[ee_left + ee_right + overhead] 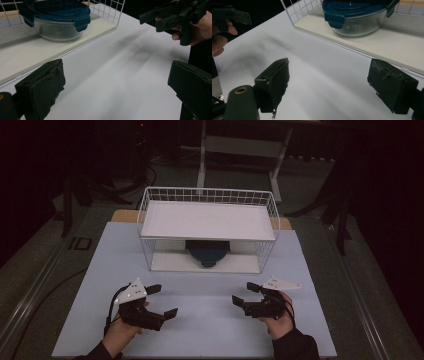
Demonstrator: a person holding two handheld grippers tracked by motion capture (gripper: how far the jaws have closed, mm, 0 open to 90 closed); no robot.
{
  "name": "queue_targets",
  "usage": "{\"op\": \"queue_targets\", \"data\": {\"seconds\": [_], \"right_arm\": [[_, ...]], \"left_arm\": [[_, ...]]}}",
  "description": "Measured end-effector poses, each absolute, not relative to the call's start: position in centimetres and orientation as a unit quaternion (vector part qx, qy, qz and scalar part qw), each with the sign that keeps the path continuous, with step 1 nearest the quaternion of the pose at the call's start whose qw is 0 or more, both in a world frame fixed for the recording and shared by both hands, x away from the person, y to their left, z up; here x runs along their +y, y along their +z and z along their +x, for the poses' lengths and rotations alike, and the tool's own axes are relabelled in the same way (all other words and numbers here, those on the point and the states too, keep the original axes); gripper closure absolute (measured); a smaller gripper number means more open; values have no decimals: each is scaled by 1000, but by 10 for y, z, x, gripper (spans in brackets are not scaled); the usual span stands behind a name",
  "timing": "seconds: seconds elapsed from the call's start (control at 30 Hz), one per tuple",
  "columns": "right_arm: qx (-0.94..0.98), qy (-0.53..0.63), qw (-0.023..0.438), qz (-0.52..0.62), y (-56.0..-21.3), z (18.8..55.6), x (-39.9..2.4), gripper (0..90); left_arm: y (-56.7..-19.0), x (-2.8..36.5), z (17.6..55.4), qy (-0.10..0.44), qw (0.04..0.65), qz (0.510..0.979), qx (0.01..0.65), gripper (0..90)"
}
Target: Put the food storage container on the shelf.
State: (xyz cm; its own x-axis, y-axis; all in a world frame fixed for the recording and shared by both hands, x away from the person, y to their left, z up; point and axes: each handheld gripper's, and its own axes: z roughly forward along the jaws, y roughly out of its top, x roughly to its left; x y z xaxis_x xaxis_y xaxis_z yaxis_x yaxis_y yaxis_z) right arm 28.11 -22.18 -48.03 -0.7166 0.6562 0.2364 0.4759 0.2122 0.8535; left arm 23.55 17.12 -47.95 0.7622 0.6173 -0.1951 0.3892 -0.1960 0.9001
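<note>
Both hand-held grippers gape before rack.

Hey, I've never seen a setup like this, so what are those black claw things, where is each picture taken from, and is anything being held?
A person holds a hand-operated two-jaw tool in each hand: the left gripper and the right gripper. One picture looks down from above the person's side of the pale table. The other two come from cameras riding on each gripper, looking along its black jaws.

On the table stands a white wire two-level rack. On its lower shelf sits a round clear glass container with a dark blue clip-on lid, closed. The top shelf is bare.

Both grippers have their jaws spread wide over the table in front of the rack, and neither holds anything. The container is not yet touched.
</note>
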Motion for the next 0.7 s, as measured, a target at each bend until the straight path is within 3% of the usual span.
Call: {"op": "queue_targets", "data": {"seconds": [0.7], "right_arm": [[772,510,104,364,-485,257,-255,174]], "left_arm": [[-484,178,226,105,539,769,327,10]]}}
